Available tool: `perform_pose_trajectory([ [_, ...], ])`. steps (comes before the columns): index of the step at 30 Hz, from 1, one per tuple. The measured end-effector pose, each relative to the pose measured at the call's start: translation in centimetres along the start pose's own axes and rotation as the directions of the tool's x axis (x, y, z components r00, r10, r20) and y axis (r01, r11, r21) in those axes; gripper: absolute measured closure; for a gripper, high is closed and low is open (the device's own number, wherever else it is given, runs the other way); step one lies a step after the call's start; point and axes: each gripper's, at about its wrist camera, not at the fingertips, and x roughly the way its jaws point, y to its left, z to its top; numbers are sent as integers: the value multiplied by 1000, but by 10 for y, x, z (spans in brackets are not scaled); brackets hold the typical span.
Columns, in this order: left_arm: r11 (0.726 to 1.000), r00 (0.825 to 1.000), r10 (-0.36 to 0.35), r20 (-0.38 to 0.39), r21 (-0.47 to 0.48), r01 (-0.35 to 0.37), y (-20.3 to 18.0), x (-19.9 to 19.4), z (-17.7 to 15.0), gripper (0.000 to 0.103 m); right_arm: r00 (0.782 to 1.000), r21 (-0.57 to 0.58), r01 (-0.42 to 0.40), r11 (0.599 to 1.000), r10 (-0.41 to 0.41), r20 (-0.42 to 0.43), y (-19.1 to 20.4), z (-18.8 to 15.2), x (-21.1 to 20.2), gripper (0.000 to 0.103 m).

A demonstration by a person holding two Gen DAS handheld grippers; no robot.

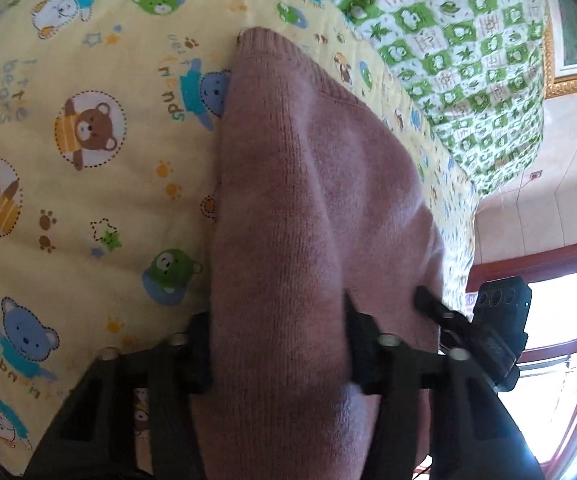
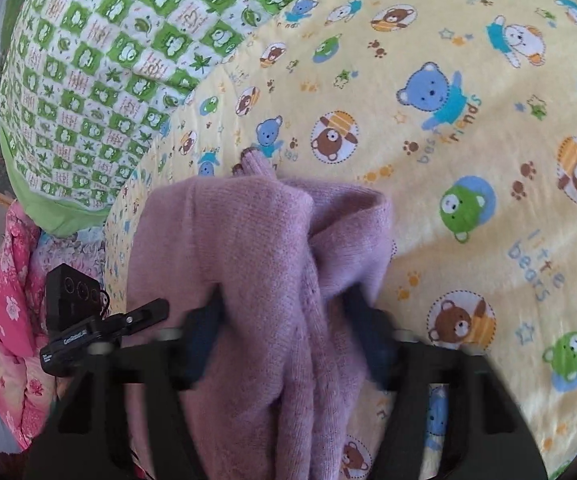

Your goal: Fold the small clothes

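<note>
Your sheet (image 1: 88, 184) reads "little bears" and "best friends"; your left gripper (image 1: 278, 344) and right gripper (image 2: 284, 332) each clamp the pink sweater (image 1: 288, 184).

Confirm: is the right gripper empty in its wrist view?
No, the pink sweater is bunched between the jaws of the right gripper, draping over them above the yellow sheet.

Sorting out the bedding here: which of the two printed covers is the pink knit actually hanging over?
The yellow bear-print sheet: the pink knit, gripped by both tools, hangs over it. The green checked quilt lies bunched farther back, untouched.
</note>
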Motion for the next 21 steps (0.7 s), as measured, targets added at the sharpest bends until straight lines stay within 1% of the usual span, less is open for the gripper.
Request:
perform_pose_trajectory([
  [1, 1000, 1000, -2, 16, 11, 2, -2, -3, -2, 65, 1000, -7, 0, 1000, 0, -14, 2, -1, 2, 73],
  [2, 999, 999, -8, 41, 34, 7, -8, -10, -5, 68, 1000, -17, -9, 1000, 9, -6, 4, -1, -1, 76],
  [4, 996, 996, -20, 81, 88, 13, -22, -26, -12, 70, 998, -65, -48, 997, 50, 24, 18, -2, -9, 77],
  [6, 988, 990, -46, 137, 155, 24, -38, -48, -21, 70, 991, -144, -102, 984, 112, 66, 37, -3, -21, 78],
  [7, 981, 983, -49, 175, 195, 14, -45, -60, -26, 70, 985, -185, -125, 975, 144, 91, 47, -4, -27, 78],
  [9, 974, 979, -38, 201, 226, -8, -47, -68, -30, 70, 982, -208, -128, 970, 153, 114, 51, -3, -28, 78],
  [12, 974, 984, 20, 176, 217, -59, -32, -54, -23, 70, 991, -182, -82, 980, 99, 86, 41, 5, -10, 78],
  [14, 970, 985, 82, 153, 214, -114, -20, -36, -16, 67, 997, -197, -30, 980, 42, 58, 38, 7, 7, 78],
  [16, 968, 984, 116, 133, 209, -142, -13, -25, -10, 64, 999, -211, 19, 977, -10, 42, 36, 9, 17, 76],
  [17, 967, 984, 120, 131, 209, -146, -12, -23, -9, 61, 999, -212, 27, 977, -20, 37, 35, 10, 19, 73],
  [18, 966, 984, 128, 128, 210, -153, -12, -24, -8, 60, 999, -208, 32, 978, -26, 33, 33, 10, 19, 66],
  [20, 963, 981, 140, 131, 214, -166, -15, -31, -11, 55, 998, -191, 56, 980, -51, 35, 32, 11, 11, 60],
  [21, 961, 979, 149, 137, 214, -176, -16, -36, -13, 54, 998, -185, 61, 981, -55, 42, 32, 10, 5, 60],
])
